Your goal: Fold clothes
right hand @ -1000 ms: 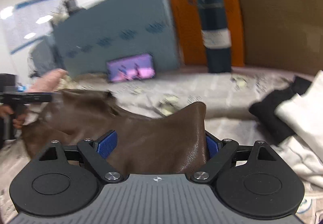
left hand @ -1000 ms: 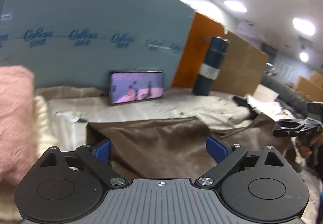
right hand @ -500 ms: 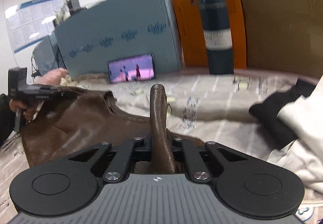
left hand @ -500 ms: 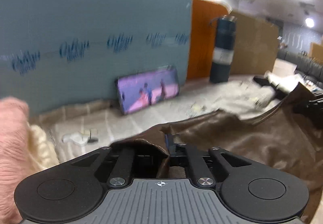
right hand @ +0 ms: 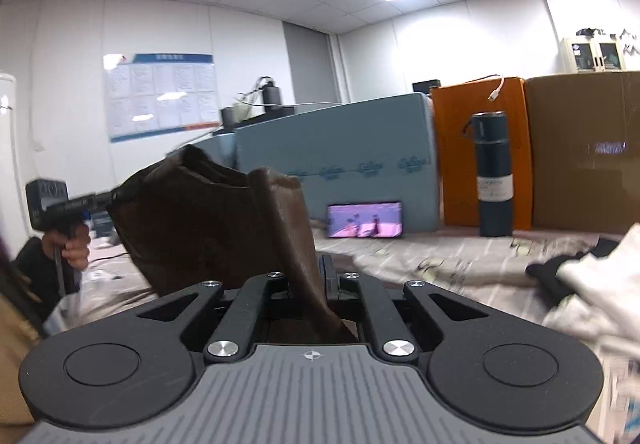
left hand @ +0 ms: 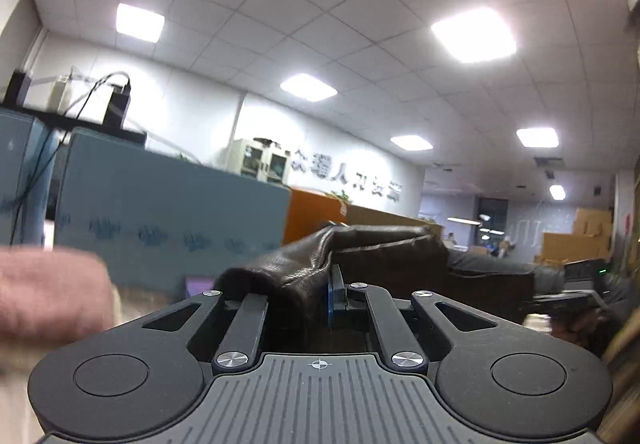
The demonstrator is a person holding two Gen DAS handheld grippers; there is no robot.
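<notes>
Brown leathery garment (right hand: 208, 228) up in the air, pinched at both ends.

Left gripper (left hand: 320, 296) clamped on a bunched edge, right gripper (right hand: 316, 280) clamped on another fold, jaws closed on fabric both sides, cloth slung between them above the surface (right hand: 460, 268). Looks soft and floppy with a slick sheen, probably some weight to it, so likely to slide if gripped shallow. Best held deep at seams or corners, not mid-panel.
</notes>
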